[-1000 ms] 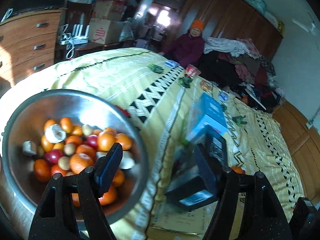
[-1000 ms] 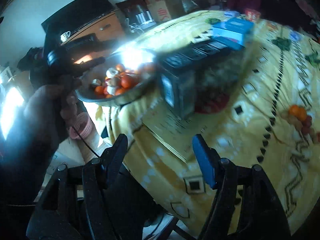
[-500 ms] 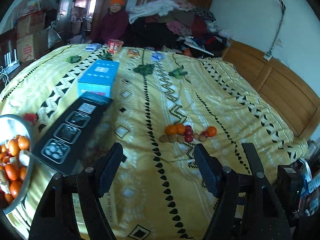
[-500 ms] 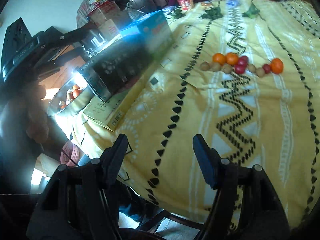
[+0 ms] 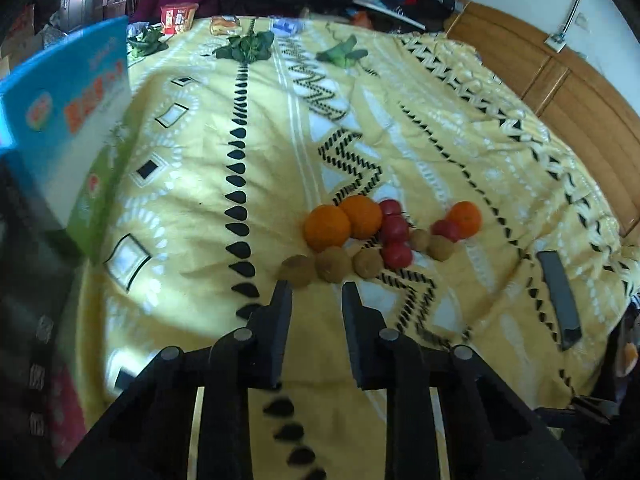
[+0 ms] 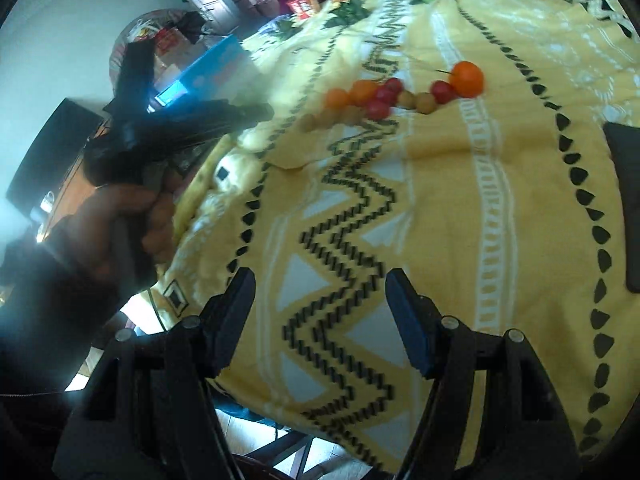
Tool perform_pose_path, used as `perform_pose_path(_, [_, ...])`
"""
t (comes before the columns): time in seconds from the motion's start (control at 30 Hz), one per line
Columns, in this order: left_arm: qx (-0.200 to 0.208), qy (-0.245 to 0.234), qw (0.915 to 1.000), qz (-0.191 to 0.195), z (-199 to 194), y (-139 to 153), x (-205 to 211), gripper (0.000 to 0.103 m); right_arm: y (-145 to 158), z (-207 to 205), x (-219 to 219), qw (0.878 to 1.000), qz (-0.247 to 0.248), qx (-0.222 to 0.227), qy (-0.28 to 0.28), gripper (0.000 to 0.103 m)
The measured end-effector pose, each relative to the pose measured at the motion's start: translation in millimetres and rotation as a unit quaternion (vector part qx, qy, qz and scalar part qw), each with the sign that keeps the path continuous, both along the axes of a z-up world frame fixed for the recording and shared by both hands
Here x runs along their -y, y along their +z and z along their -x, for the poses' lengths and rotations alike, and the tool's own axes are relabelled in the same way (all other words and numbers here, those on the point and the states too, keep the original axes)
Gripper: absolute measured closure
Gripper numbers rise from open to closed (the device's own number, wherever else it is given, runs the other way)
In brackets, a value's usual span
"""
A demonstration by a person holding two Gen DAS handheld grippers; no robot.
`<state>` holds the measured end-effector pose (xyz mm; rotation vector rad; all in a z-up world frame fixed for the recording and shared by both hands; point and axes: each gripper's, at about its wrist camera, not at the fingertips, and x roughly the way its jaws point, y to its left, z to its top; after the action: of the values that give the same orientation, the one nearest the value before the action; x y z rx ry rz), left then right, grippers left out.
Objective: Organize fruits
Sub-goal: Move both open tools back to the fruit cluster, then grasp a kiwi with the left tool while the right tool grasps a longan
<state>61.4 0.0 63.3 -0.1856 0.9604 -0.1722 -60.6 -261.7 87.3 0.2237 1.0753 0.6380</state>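
Note:
A cluster of fruit lies on the yellow patterned bedspread [image 5: 400, 128]: two oranges [image 5: 326, 227] side by side, a third orange [image 5: 464, 218] to the right, several small red fruits [image 5: 394, 228] and several brown round fruits [image 5: 332, 264]. My left gripper [image 5: 316, 294] is open and empty, its fingertips just short of the nearest brown fruits. My right gripper [image 6: 320, 286] is open and empty, well back from the fruit cluster [image 6: 400, 94]. The left gripper [image 6: 256, 114] shows in the right wrist view, held by a hand.
A blue box [image 5: 76, 120] stands at the left on a dark box. A black flat object [image 5: 558, 298] lies on the bed at the right. Green leafy items [image 5: 246, 46] and snack packets [image 5: 178, 18] lie at the far side. A wooden headboard [image 5: 560, 72] stands at the right.
My left gripper swung from the metal fruit bowl across the bed to the fruit cluster, and its jaws have narrowed. The right gripper turned toward the bedspread and moved nearer the fruit.

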Motion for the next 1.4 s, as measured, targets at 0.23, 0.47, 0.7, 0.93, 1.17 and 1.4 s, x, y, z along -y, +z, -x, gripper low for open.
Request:
perform_pose_path(0.23, [-0.009,0.002,0.9995,-0.031,-28,-30,5,0.077,-4,-34,11,1.0,-0.002,0.001,-0.017,0.034])
perform_pose_path(0.47, [-0.001,0.009,0.9999,-0.008,-37,-45,-1,0.076,-1,-58,-6,1.0,-0.006,0.014,-0.006,0.034])
perform_pose_path(0.7, [0.023,0.037,0.9991,0.0,-24,-26,-9,0.078,1,-73,-31,0.999,-0.006,0.029,0.029,0.038])
perform_pose_path(0.93, [0.08,0.072,0.994,0.019,29,24,-25,0.078,-10,-117,-77,0.997,-0.029,0.015,0.065,0.052])
perform_pose_path(1.17, [0.087,0.079,0.9928,0.023,44,37,-40,0.078,-30,-153,-118,0.998,0.044,0.011,0.052,0.053])
perform_pose_path(1.4, [0.085,0.08,0.9928,0.028,48,36,-42,0.078,-27,-162,-138,0.993,0.083,0.049,0.069,0.056])
